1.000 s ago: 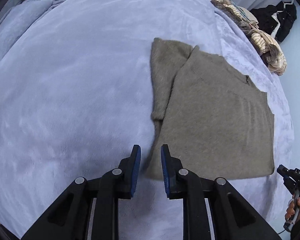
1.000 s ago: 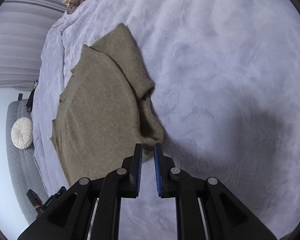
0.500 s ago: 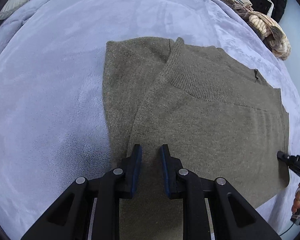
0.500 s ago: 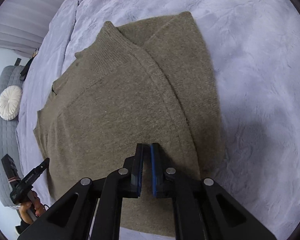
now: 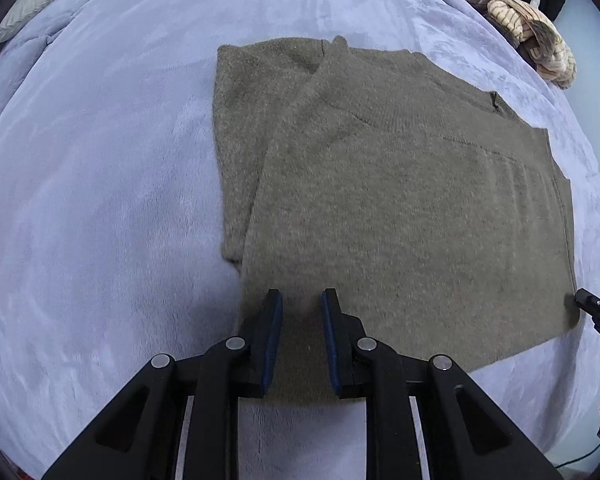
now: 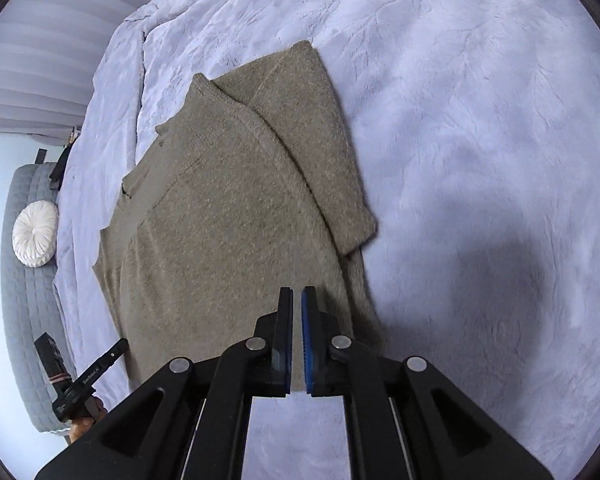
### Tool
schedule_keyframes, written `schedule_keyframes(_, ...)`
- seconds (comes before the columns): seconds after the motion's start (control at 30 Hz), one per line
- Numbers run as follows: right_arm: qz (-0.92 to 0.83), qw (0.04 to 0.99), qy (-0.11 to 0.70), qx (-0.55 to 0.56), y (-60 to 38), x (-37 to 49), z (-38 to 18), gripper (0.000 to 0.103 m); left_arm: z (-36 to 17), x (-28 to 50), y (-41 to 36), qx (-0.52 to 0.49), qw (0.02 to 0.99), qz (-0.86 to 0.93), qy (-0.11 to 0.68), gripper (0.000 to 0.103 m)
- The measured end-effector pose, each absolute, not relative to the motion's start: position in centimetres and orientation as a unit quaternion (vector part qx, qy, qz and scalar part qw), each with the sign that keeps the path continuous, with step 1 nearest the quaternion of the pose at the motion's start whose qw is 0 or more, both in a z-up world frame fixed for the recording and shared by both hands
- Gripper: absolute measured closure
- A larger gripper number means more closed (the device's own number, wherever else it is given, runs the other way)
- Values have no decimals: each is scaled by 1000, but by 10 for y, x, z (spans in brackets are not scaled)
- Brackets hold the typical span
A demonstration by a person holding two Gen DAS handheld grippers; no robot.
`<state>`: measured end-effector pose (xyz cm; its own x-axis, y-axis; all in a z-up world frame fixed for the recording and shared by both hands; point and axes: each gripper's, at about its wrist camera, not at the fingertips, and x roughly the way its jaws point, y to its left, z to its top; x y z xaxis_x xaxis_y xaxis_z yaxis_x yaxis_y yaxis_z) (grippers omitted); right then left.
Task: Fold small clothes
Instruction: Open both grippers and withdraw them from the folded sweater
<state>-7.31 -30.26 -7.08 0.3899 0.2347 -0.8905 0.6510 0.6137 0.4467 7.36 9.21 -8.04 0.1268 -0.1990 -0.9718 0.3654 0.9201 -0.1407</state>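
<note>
— Olive-brown fuzzy knit sweater (image 5: 400,200), that's the one? Where does it lie?

— Flat on my pale lilac plush bedspread (image 5: 100,200), one sleeve folded in across the body.

— And your tongs?

— My left gripper (image 5: 301,308) hangs over the near edge with its blue pads a little apart and only the knit showing in the gap; they press on nothing. My right gripper (image 6: 297,300) is clenched, its jaws drawn together over the sweater's lower part, with no fold of cloth caught that I can make out.

— Anything around?

— A heap of striped cream clothes (image 5: 540,40) at the bed's far edge, a round white tufted cushion (image 6: 35,234) on a grey quilted bench (image 6: 24,320). Nothing lies on the sweater.
</note>
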Motion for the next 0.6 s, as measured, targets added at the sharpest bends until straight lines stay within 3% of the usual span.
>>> schedule_keyframes(0.13, -135, 706, 551, 424, -282, -87, -70, 97, -73, 47, 92, 81, 739, -195, 640, 81)
schedule_keyframes(0.2, -131, 700, 560, 424, -271, -91, -71, 91, -70, 33, 93, 77, 732, -197, 647, 81)
schedule_keyframes(0.37, -124, 696, 579, 405, -245, -99, -64, 55, -65, 5, 101, 73, 715, -202, 665, 81)
schedule_keyframes(0.53, -112, 702, 585, 390, -228, -95, -54, 53, -60, -13, 105, 83, 711, -203, 668, 81)
schedule_keyframes(0.57, -109, 704, 585, 388, -225, -93, -52, 52, -58, -15, 107, 83, 712, -199, 668, 60)
schedule_keyframes(0.6, -108, 705, 585, 387, -222, -92, -51, 51, -57, -15, 106, 85, 716, -194, 665, 19)
